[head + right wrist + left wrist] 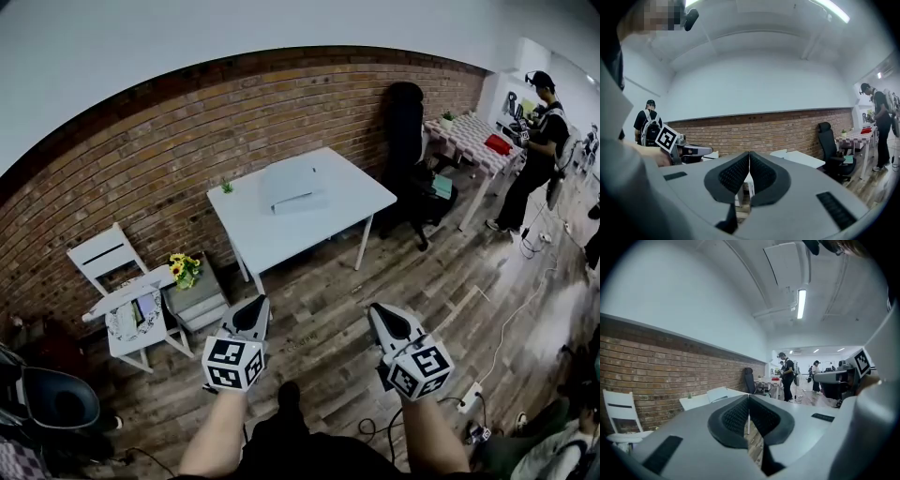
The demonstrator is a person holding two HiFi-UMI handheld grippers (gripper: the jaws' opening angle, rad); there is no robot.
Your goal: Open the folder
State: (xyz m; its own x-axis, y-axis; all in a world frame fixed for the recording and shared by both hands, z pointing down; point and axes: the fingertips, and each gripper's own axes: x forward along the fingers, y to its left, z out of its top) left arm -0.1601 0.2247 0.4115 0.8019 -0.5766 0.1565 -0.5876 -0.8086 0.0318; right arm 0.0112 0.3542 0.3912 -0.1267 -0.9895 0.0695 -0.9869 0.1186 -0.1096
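A pale grey folder (294,187) lies closed on a white table (251,234) against the brick wall, well ahead of me. My left gripper (255,306) and right gripper (379,313) are held out over the wooden floor, short of the table and far from the folder. Both are shut with nothing between the jaws. In the left gripper view the jaws (749,399) meet tip to tip, with the table (693,401) and folder (718,393) small beyond them. The right gripper view shows its jaws (749,156) closed too, the table (806,159) behind.
A white chair (112,267) and a small stand with yellow flowers (185,268) stand left of the table. A black office chair (407,141) is at its right. A person (540,127) stands by a checked table (469,136) at far right. Cables (511,323) cross the floor.
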